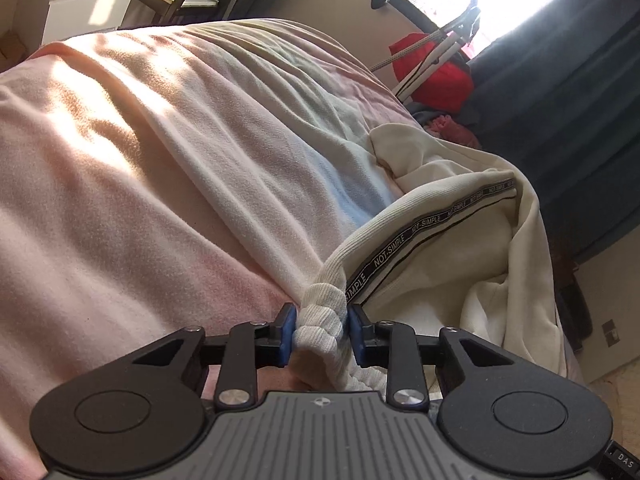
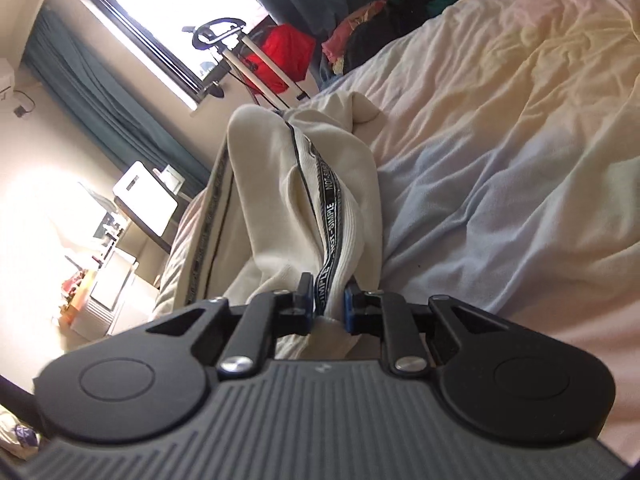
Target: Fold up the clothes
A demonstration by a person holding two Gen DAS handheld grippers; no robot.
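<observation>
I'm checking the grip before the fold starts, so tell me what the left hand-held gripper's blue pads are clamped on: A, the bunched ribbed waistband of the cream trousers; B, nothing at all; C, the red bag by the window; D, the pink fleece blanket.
A: the left hand-held gripper has its blue pads pressed on either side of the bunched ribbed waistband of the cream trousers.

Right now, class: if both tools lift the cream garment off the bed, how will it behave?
The cream garment will probably sag between the left tool and right tool: it already lies in loose folds. Its ribbed waistband bunches thickly, so the grip likely holds. It looks light.
</observation>
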